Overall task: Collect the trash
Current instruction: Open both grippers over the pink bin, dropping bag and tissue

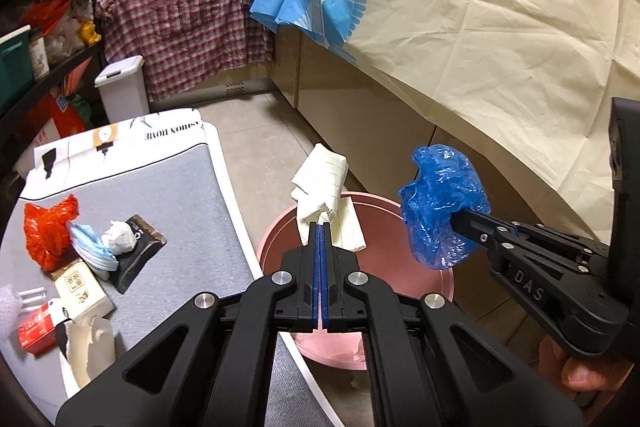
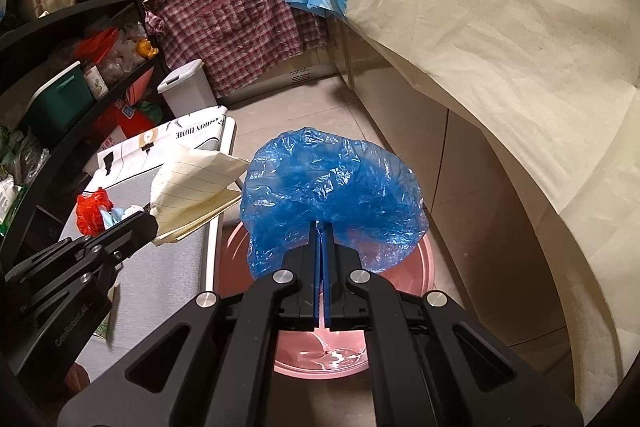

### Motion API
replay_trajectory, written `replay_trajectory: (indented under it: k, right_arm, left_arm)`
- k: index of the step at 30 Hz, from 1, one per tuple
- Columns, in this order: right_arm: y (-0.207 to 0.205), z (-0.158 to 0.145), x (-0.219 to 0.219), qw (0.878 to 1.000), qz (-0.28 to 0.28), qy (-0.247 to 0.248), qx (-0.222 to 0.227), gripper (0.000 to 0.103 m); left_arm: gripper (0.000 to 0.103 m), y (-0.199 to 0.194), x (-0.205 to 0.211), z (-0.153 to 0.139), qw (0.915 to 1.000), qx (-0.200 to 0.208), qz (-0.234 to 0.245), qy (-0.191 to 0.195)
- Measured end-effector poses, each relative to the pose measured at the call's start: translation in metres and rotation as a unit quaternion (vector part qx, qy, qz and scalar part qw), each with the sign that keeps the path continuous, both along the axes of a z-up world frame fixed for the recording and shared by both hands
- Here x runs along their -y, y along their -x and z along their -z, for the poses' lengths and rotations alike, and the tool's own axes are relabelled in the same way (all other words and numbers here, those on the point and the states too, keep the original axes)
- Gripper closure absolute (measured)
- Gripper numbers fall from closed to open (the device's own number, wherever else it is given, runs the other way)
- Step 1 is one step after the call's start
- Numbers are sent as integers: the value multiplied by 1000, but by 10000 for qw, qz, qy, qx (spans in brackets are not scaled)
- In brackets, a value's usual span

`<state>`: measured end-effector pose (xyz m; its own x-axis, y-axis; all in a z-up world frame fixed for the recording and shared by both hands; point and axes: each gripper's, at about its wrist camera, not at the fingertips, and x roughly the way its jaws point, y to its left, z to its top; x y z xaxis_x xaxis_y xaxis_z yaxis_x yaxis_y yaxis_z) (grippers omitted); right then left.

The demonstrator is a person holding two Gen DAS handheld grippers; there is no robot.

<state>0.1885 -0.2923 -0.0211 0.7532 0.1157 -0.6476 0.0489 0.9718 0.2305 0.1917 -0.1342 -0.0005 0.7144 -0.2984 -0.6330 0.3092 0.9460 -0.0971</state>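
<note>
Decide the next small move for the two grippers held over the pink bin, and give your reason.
Probably open both jaws. The left gripper is shut on the lined paper and the right gripper on the blue bag; both hang above the pink bin, so they should drop in.

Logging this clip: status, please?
Left gripper shut on lined paper. Right gripper shut on blue plastic bag. Both over pink bin. Nothing blocking.

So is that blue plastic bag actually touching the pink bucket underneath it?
Apart. In the left wrist view the blue plastic bag hangs from the right gripper, held above the pink bucket, with its lower edge clear of the rim.
</note>
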Motion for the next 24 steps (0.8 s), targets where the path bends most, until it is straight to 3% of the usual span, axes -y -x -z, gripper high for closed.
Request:
replay_trajectory:
  k: [11,13,14,15,17,24]
  right_arm:
    - [2,1,-2,9997,116,227,15,98]
    - [1,2,-2,9995,153,269,-37,98]
    - [0,4,-1,9995,159,277,-77,93]
    - [-1,5,-1,9994,165,291,-122,73]
    - [0,6,0,9992,213,319,-114,52]
    - [1,5,1,9990,238,385,-31,52]
  left_arm:
    - [103,-15,5,10,9996,-229,105,82]
    - [98,-20,4,14,9993,-331,101,102]
    - [88,-22,2,16,9991,-395,80,157]
    - [84,-22,0,16,9989,-413,74,221]
    - [80,-20,-5,17,9987,-415,32,297]
    - [80,-7,-25,8,9990,-301,-42,326]
